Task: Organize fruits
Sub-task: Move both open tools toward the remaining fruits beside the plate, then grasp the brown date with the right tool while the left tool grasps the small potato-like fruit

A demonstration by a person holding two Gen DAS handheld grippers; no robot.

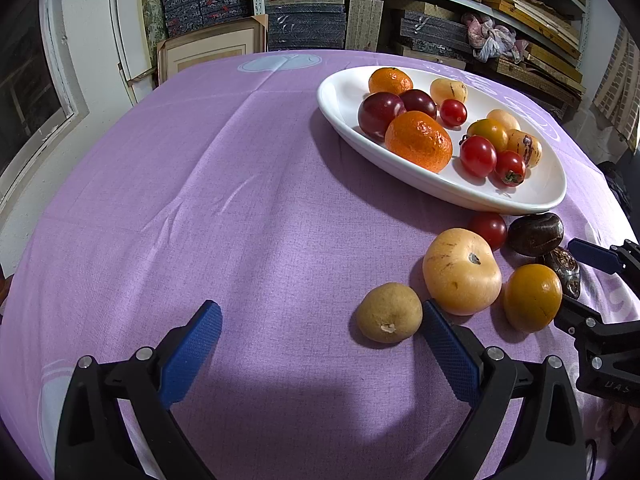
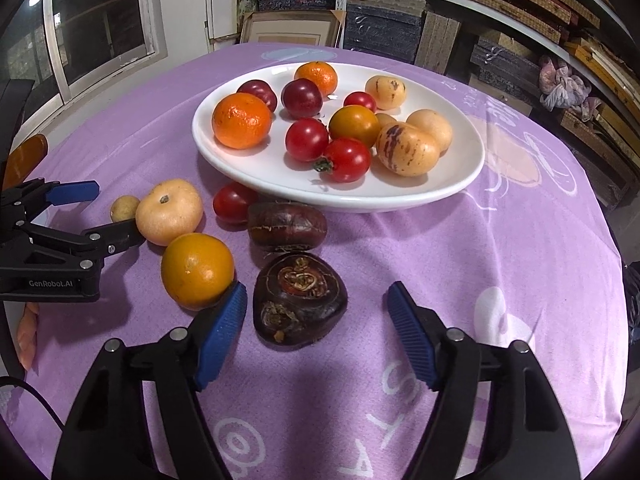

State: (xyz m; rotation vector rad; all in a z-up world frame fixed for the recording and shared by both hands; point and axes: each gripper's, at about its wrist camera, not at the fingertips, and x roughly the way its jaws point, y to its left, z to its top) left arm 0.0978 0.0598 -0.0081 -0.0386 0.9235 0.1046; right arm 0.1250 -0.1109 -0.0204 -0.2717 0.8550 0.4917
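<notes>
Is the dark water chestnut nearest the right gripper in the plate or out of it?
Out. The dark water chestnut lies on the purple cloth, in front of the white plate.

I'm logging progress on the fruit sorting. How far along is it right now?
Mostly done: the white plate already holds about a dozen fruits. In hand: nothing gripped yet; the right gripper stands open around the dark water chestnut, pads not touching it. The left gripper is open and empty. Left: six pieces on the purple cloth.
</notes>
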